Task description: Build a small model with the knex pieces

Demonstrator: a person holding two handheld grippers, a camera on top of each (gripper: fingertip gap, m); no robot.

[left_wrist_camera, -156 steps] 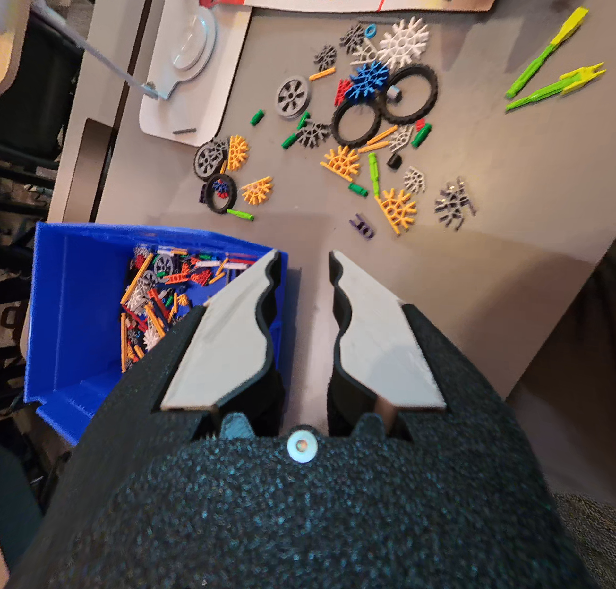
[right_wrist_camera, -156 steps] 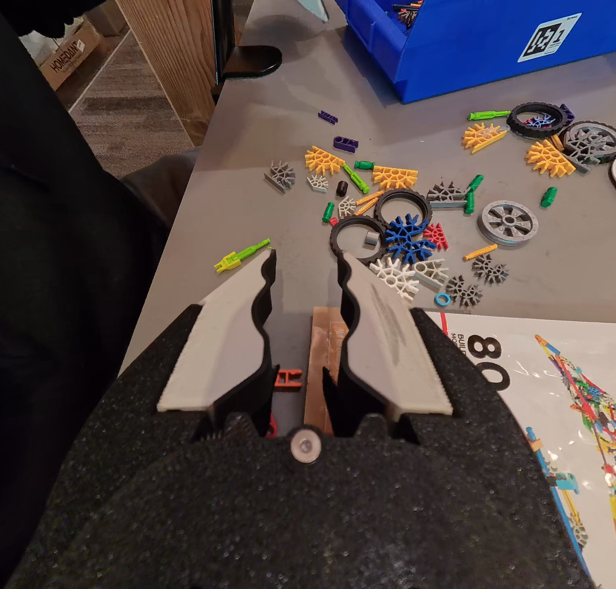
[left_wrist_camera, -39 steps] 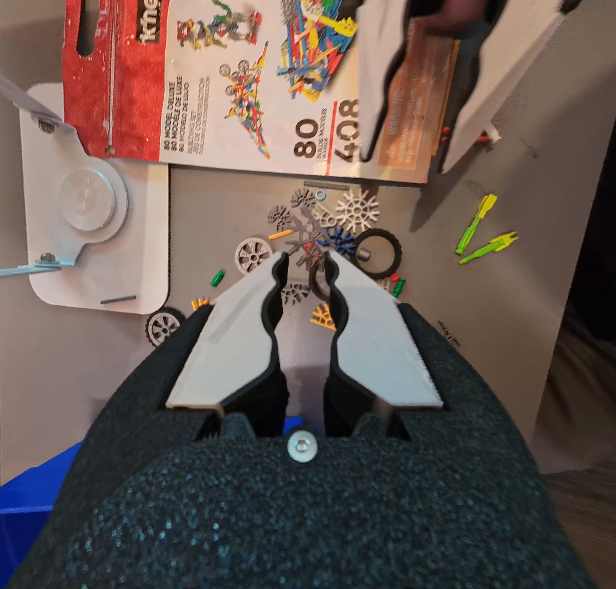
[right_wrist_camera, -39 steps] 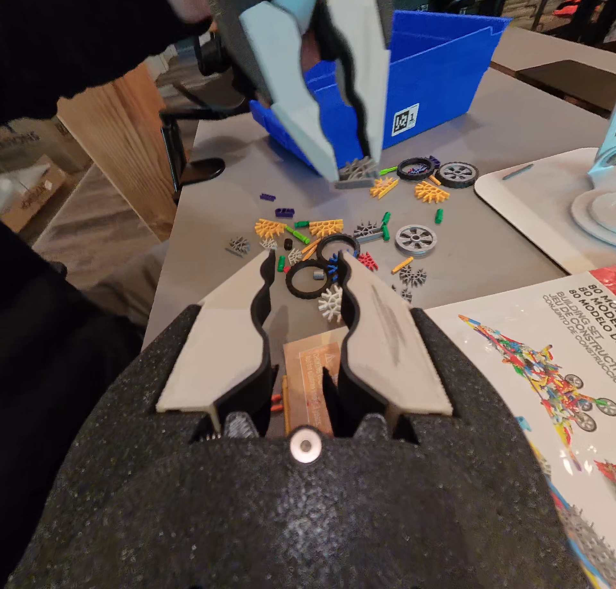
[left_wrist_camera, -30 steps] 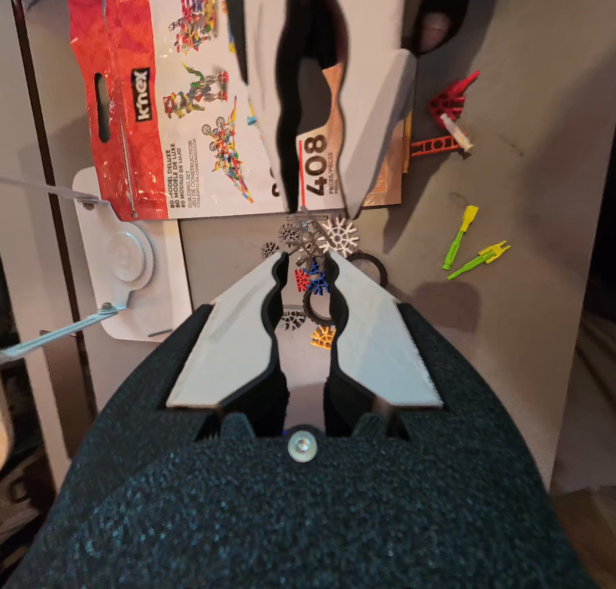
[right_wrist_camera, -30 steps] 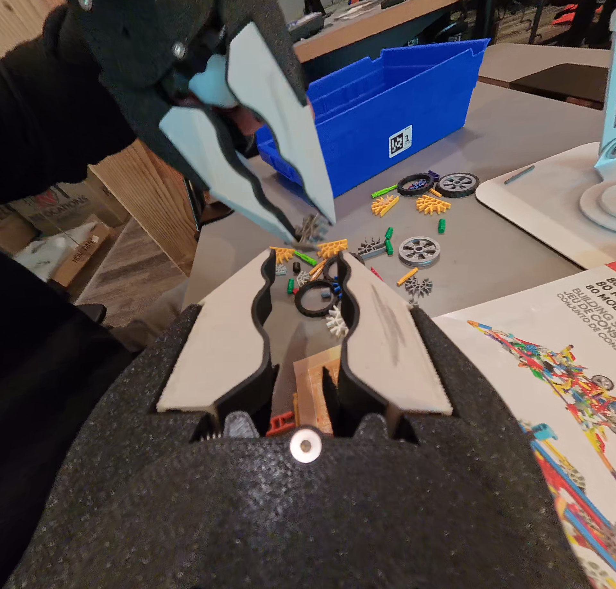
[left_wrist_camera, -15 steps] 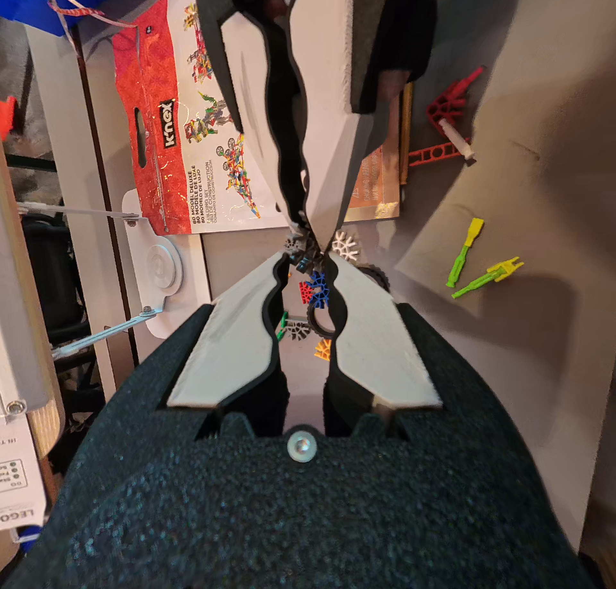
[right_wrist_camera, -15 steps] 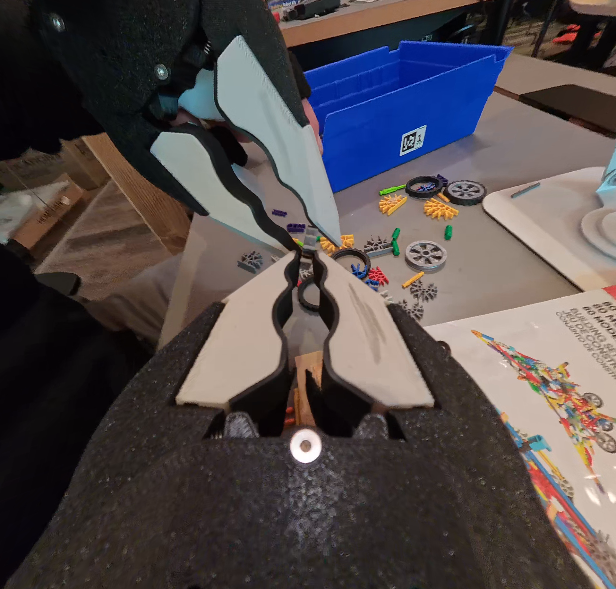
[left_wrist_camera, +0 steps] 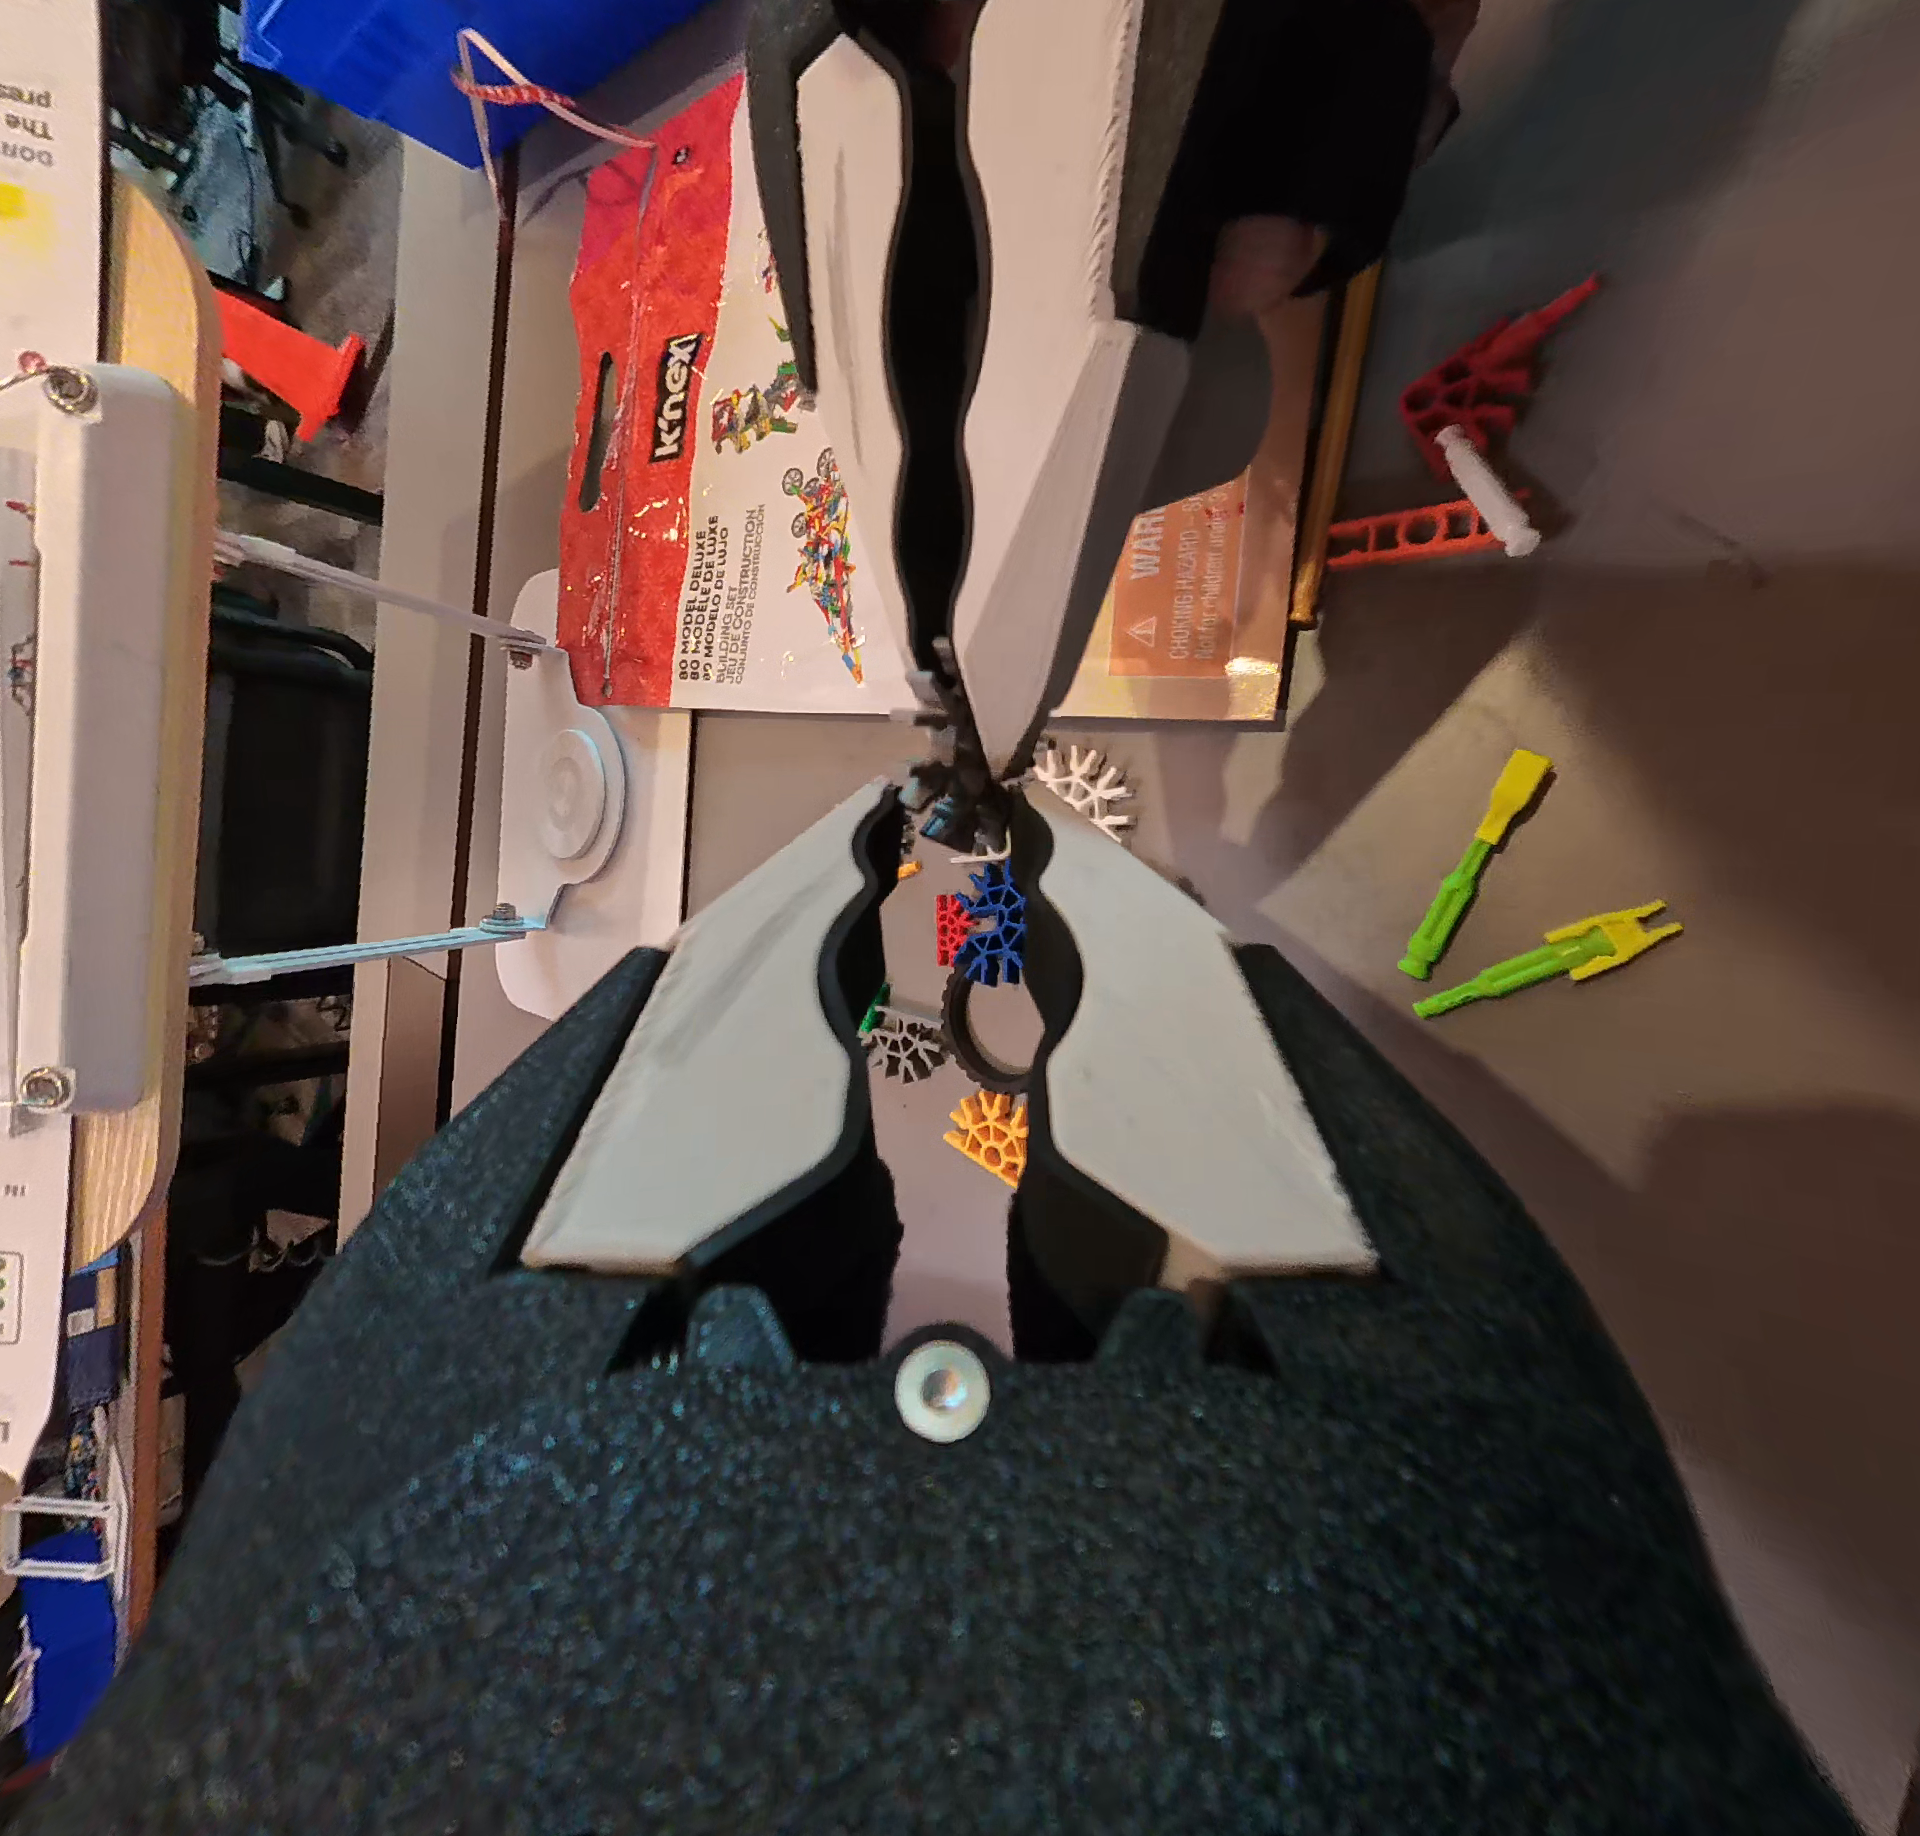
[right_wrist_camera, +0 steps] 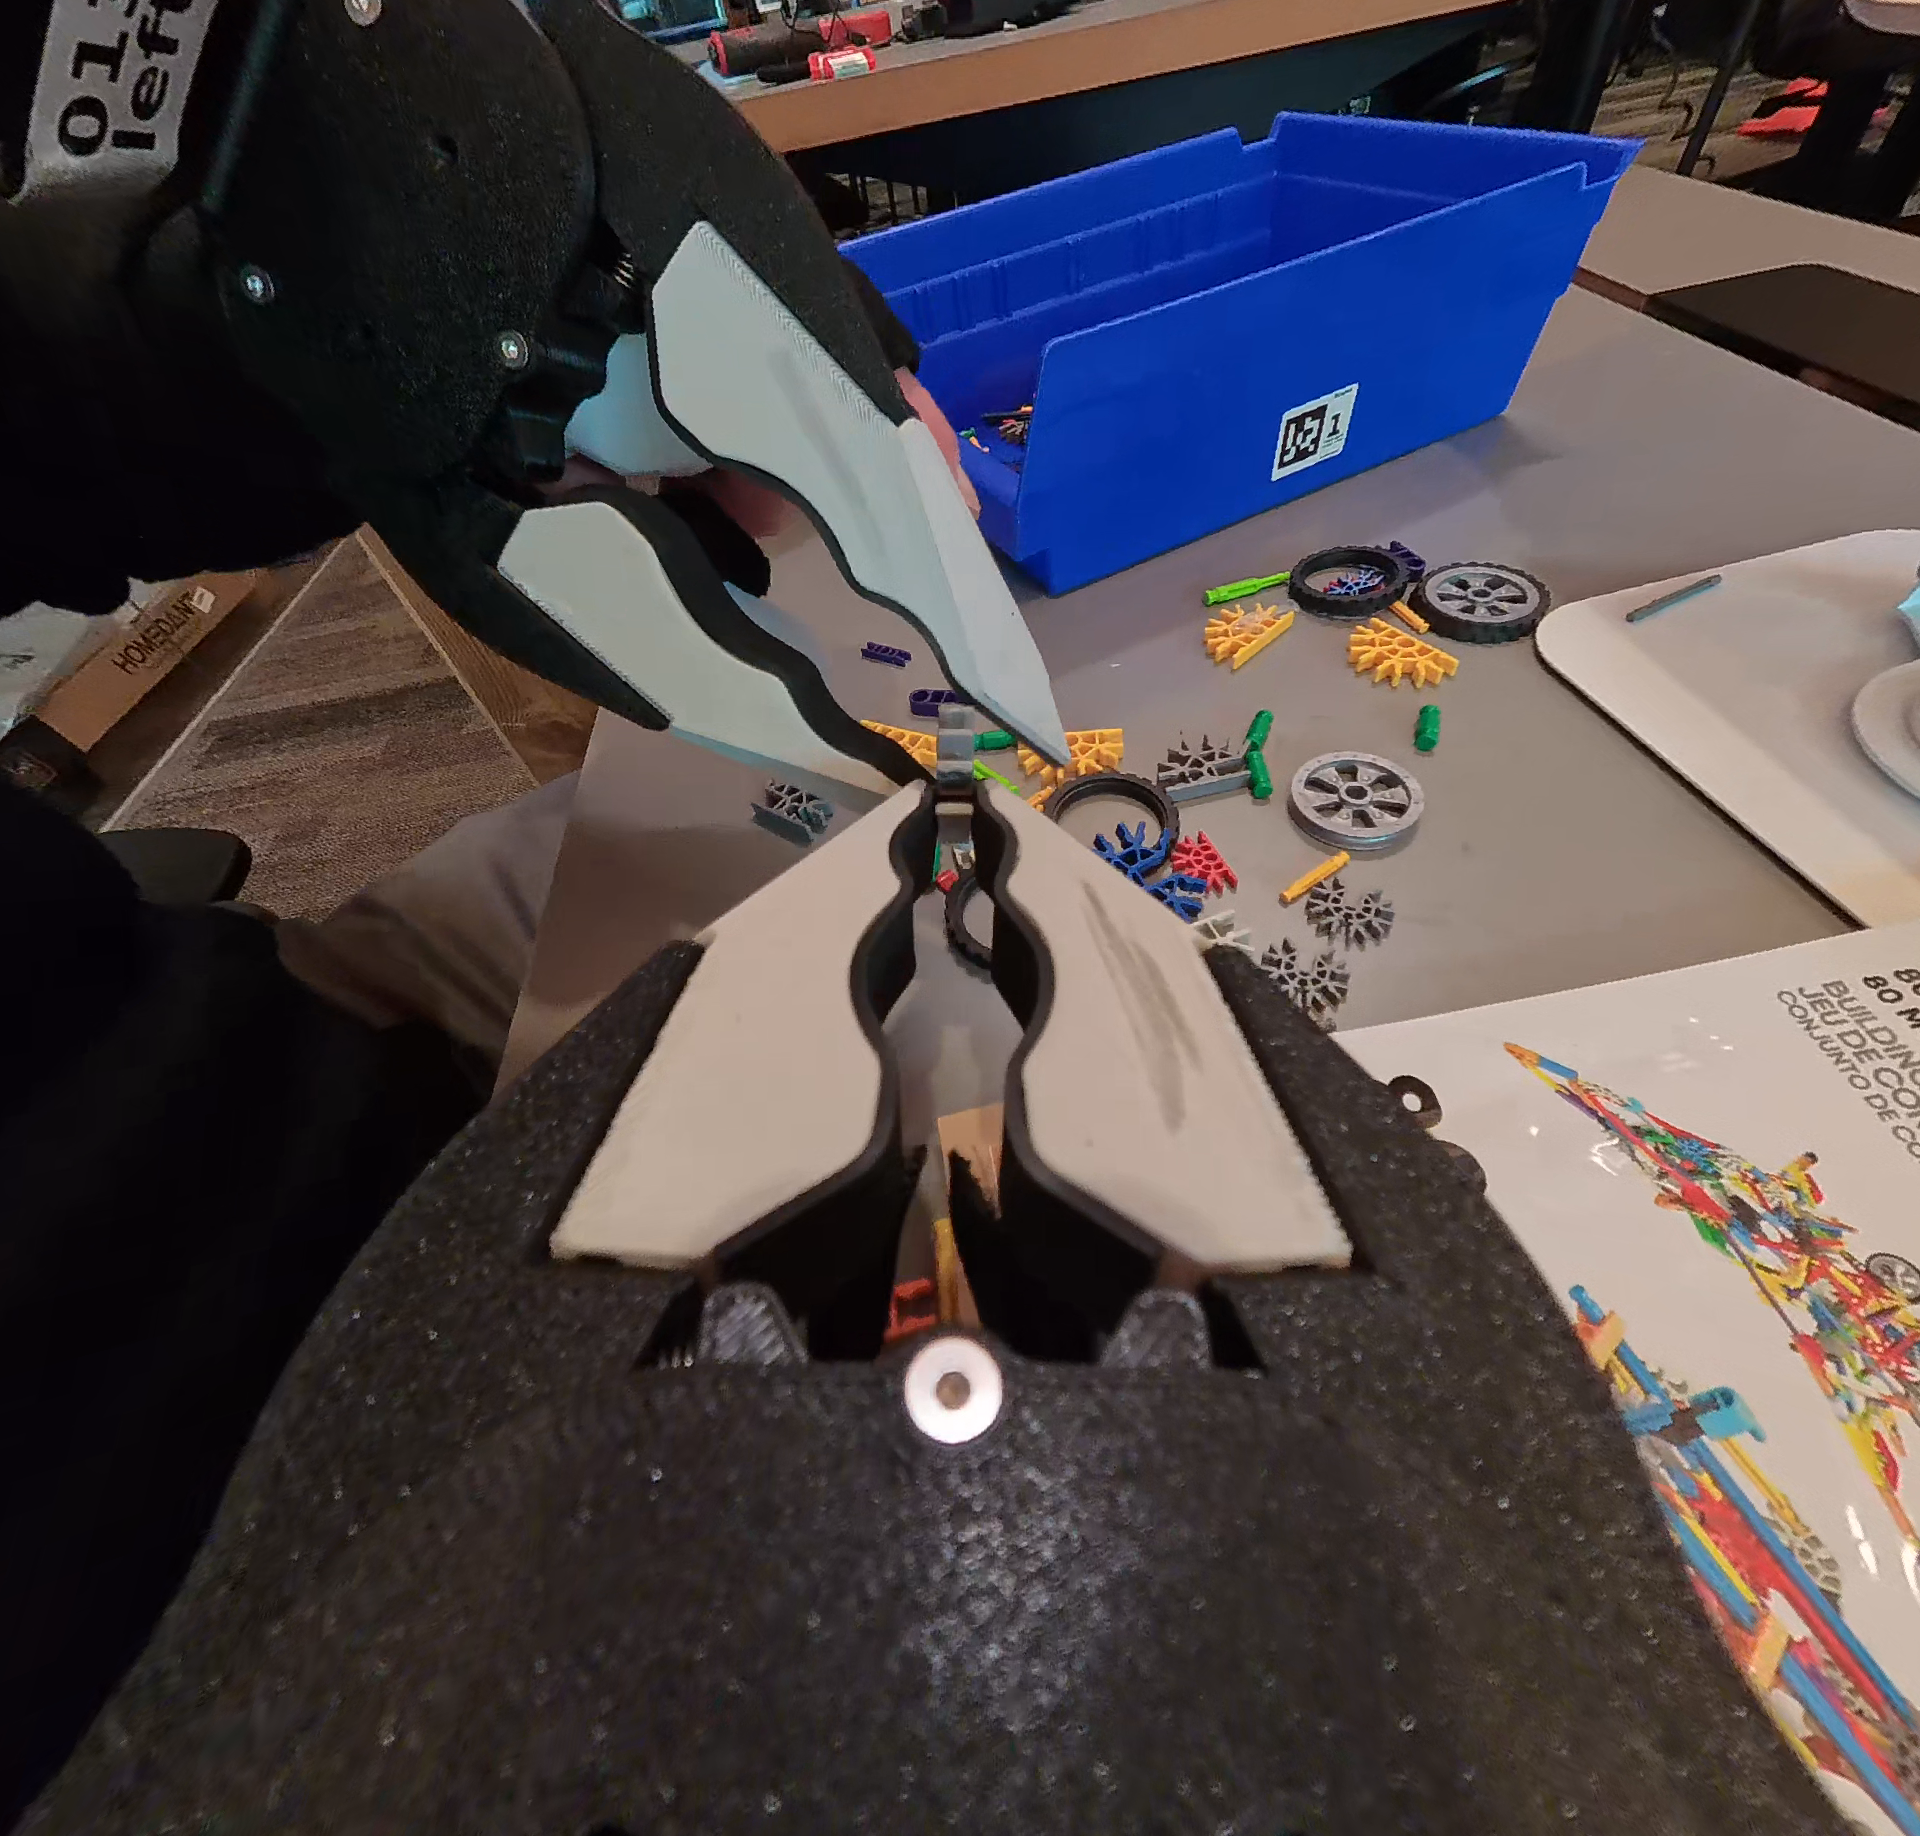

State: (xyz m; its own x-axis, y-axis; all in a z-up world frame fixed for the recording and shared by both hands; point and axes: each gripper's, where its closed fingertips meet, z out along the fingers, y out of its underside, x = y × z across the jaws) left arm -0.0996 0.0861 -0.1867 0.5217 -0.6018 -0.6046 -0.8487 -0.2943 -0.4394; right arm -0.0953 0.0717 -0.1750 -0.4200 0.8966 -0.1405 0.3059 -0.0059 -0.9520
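Observation:
A grey snowflake connector (left_wrist_camera: 961,778) is held in the air above the grey table, between both grippers. My left gripper (left_wrist_camera: 958,799) is shut on it at the fingertips. My right gripper (left_wrist_camera: 951,664) comes in from the opposite side, tip to tip, and is shut on the same piece. In the right wrist view the connector (right_wrist_camera: 956,742) shows edge-on, sticking out of my right gripper (right_wrist_camera: 954,799), with the left gripper (right_wrist_camera: 977,758) reaching in from the upper left.
Loose parts lie below: a black tyre (right_wrist_camera: 1110,804), a grey wheel (right_wrist_camera: 1354,801), blue, red and yellow connectors. A blue bin (right_wrist_camera: 1299,332) stands behind. A printed card (right_wrist_camera: 1662,1215), a white base (right_wrist_camera: 1714,695), green-yellow rods (left_wrist_camera: 1538,955) and red pieces (left_wrist_camera: 1475,404) lie around. Only a small space, under 4 cm, lies between the two pairs of fingers. The grey wheel (right_wrist_camera: 1354,801) is about 15 cm from both grippers' fingertips.
The left gripper picked up the grey connector and raised it. The right gripper came up to meet it and closed on the piece. Both have risen higher above the table.

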